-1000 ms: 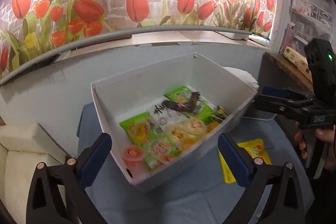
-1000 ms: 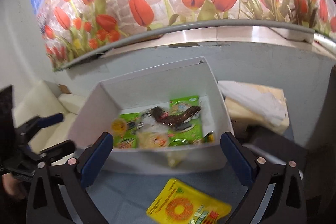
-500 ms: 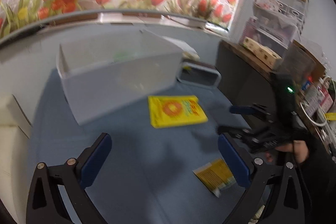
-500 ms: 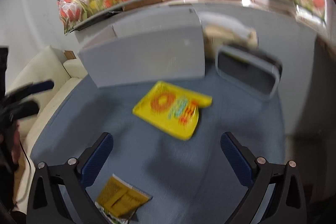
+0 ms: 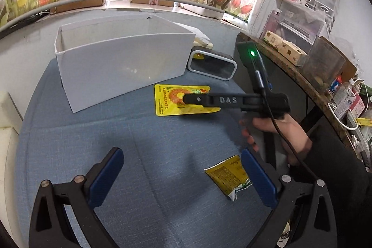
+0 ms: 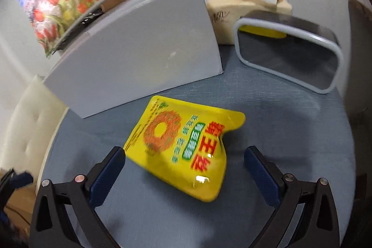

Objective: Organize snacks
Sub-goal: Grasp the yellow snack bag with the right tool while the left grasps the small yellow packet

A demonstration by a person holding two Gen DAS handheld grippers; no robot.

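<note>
A yellow snack bag (image 6: 181, 145) with an orange ring lies flat on the blue cloth in front of the white box (image 6: 139, 48). My right gripper (image 6: 184, 169) is open, its blue pads either side of the bag's near end, just above it. In the left wrist view the right gripper (image 5: 186, 99) reaches over the same bag (image 5: 169, 101) beside the white box (image 5: 121, 66). My left gripper (image 5: 181, 176) is open and empty above the cloth. A small yellow-brown packet (image 5: 229, 176) lies by its right pad.
A grey-rimmed dark bin (image 6: 288, 59) stands right of the box, something yellow inside. A beige bag (image 6: 246, 8) lies behind it. A cluttered wooden shelf (image 5: 302, 66) runs along the right. White cushions (image 5: 7, 122) sit at the left edge.
Both grippers have pulled back from over the box and dropped lower. The right gripper has come down onto the yellow bag, which now fills its view.
</note>
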